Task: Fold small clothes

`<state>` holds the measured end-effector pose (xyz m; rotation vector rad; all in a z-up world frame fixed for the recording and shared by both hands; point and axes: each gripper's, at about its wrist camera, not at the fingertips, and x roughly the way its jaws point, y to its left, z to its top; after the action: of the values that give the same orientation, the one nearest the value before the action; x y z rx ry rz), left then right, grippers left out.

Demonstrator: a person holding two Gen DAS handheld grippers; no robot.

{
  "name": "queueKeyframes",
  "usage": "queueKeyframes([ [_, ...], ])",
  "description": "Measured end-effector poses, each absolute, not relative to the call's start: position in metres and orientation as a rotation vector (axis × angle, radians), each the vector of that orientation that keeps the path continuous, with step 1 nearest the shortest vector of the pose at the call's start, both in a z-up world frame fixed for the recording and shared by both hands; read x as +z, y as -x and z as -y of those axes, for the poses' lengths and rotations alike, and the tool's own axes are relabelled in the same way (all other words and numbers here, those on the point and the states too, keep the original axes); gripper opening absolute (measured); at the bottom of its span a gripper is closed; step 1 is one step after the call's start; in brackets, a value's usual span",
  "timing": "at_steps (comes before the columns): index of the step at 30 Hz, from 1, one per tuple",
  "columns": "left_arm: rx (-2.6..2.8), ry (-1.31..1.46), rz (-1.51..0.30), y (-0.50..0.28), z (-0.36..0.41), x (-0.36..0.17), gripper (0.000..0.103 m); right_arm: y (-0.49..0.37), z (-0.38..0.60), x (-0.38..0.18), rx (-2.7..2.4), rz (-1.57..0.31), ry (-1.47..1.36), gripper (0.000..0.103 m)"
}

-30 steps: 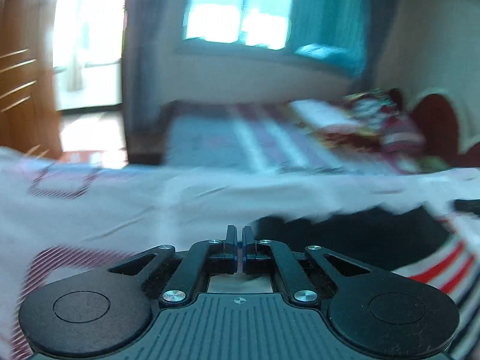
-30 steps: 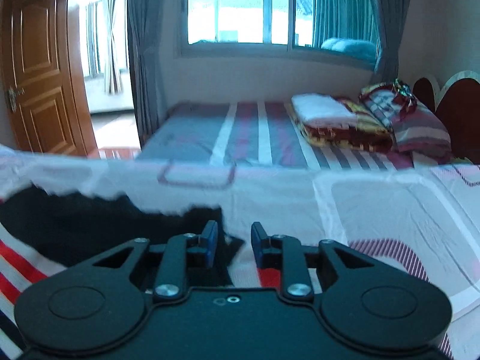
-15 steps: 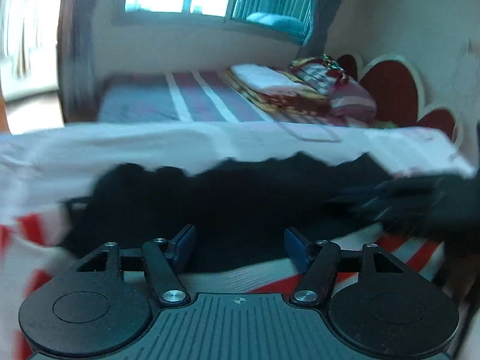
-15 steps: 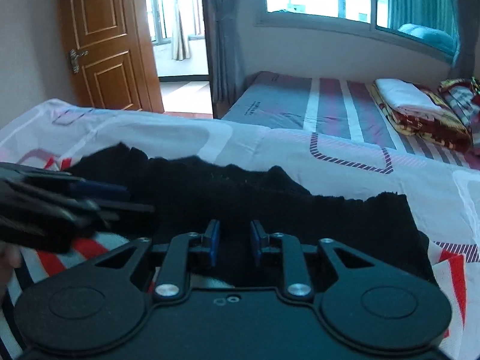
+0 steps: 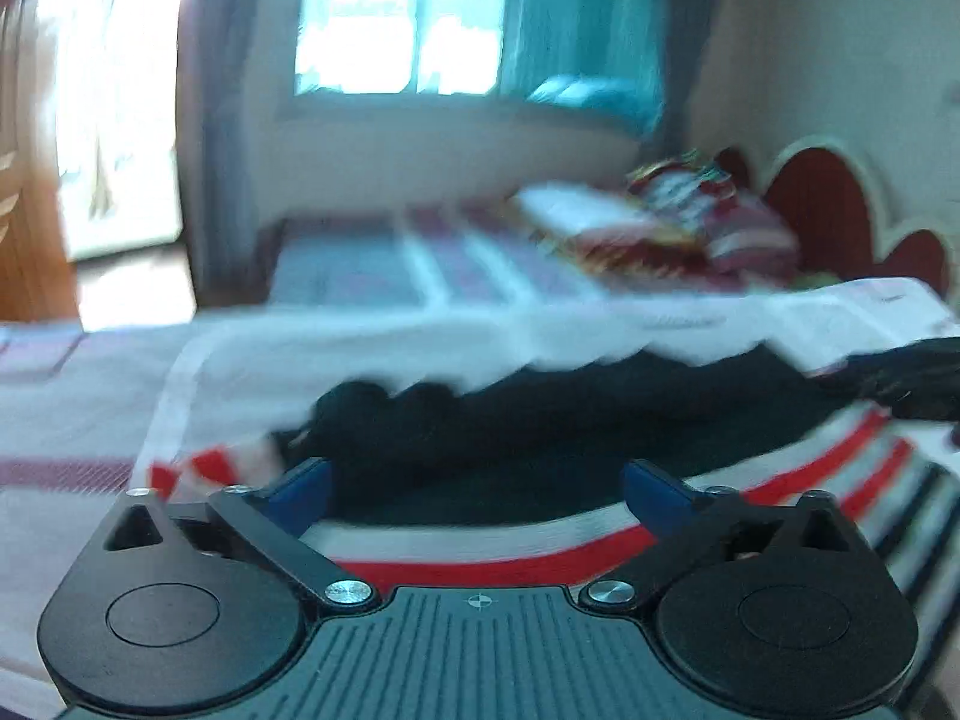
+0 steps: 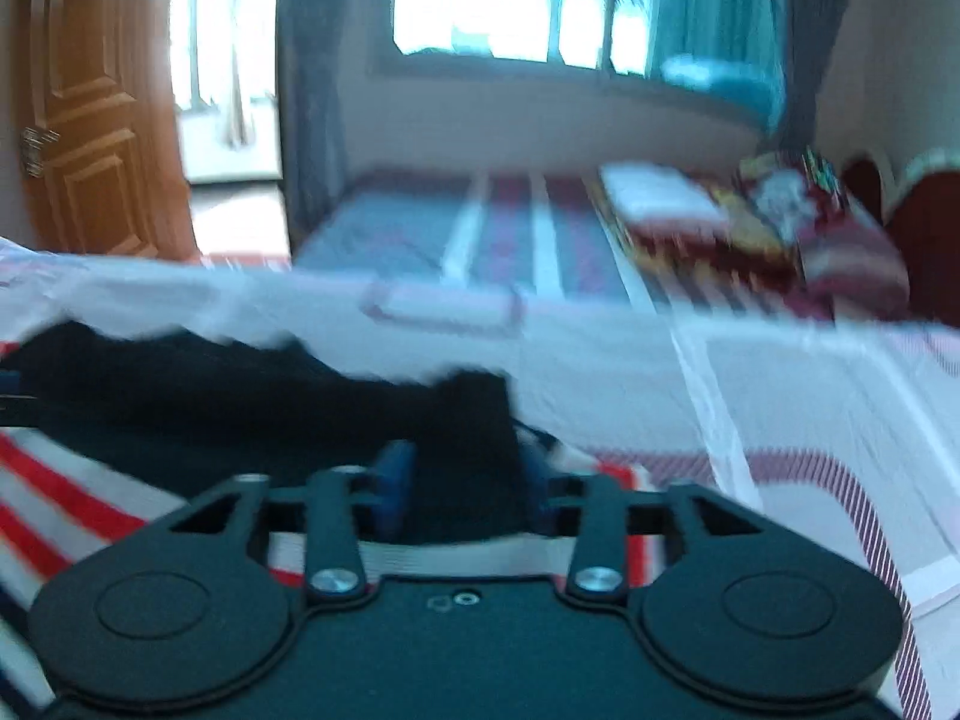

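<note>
Left wrist: blurred black garment [image 5: 540,420].

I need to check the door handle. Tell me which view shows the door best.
Right wrist: the door shows panels and its handle, though blurred. Left wrist catches only a brown sliver of it at the frame's edge.

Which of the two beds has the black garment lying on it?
The near bed with the white patterned sheet; the black garment lies there. The far striped bed holds only folded blankets.

Wooden door [image 6: 90,120], bright window [image 6: 510,0], striped second bed [image 6: 480,228], folded blankets [image 6: 750,228]
</note>
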<state>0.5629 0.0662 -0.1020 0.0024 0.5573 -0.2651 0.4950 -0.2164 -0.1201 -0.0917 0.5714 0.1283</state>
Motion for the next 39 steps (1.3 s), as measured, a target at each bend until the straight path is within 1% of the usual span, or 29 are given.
queueKeyframes([
  [2, -0.301, 0.006, -0.561, -0.554, -0.05, -0.097, 0.102, -0.483, 0.192, -0.12, 0.207, -0.574, 0.104, 0.039],
  [3, -0.318, 0.006, -0.563, -0.55, -0.042, -0.097, 0.102, -0.479, 0.179, -0.121, 0.23, -0.579, 0.119, 0.036],
  [5, -0.327, -0.011, -0.59, -0.548, -0.03, -0.102, 0.102, -0.475, 0.158, -0.127, 0.263, -0.597, 0.127, 0.025],
  [6, -0.326, -0.014, -0.61, -0.547, -0.026, -0.106, 0.102, -0.474, 0.151, -0.129, 0.275, -0.608, 0.125, 0.024],
  [8, -0.302, -0.031, -0.659, -0.545, -0.025, -0.115, 0.102, -0.471, 0.139, -0.135, 0.293, -0.63, 0.14, 0.024],
  [10, -0.267, -0.071, -0.676, -0.538, -0.034, -0.124, 0.102, -0.466, 0.137, -0.14, 0.287, -0.642, 0.168, 0.031],
  [12, -0.25, -0.065, -0.671, -0.528, -0.052, -0.127, 0.102, -0.461, 0.142, -0.141, 0.257, -0.649, 0.203, 0.03],
  [16, -0.208, -0.065, -0.661, -0.506, -0.092, -0.129, 0.102, -0.446, 0.184, -0.145, 0.108, -0.645, 0.198, 0.032],
  [18, -0.202, -0.063, -0.663, -0.503, -0.1, -0.127, 0.102, -0.441, 0.213, -0.149, 0.016, -0.666, 0.135, 0.032],
  [21, -0.178, -0.036, -0.645, -0.497, -0.094, -0.109, 0.102, -0.429, 0.221, -0.139, 0.009, -0.665, 0.072, 0.032],
  [24, -0.225, -0.019, -0.617, -0.49, -0.07, -0.097, 0.102, -0.405, 0.201, -0.122, 0.092, -0.595, 0.016, 0.033],
  [26, -0.252, -0.017, -0.622, -0.485, -0.052, -0.099, 0.102, -0.397, 0.174, -0.124, 0.156, -0.599, 0.052, 0.03],
  [30, -0.248, -0.058, -0.679, -0.482, -0.026, -0.119, 0.102, -0.388, 0.135, -0.142, 0.222, -0.63, 0.094, 0.031],
  [33, -0.227, -0.08, -0.673, -0.471, -0.038, -0.128, 0.102, -0.381, 0.135, -0.15, 0.193, -0.619, 0.164, 0.031],
  [36, -0.201, -0.086, -0.668, -0.459, -0.059, -0.128, 0.102, -0.373, 0.162, -0.15, 0.124, -0.628, 0.152, 0.031],
  [39, -0.159, -0.011, -0.648, -0.451, -0.068, -0.117, 0.102, -0.367, 0.184, -0.148, 0.08, -0.65, 0.105, 0.032],
])
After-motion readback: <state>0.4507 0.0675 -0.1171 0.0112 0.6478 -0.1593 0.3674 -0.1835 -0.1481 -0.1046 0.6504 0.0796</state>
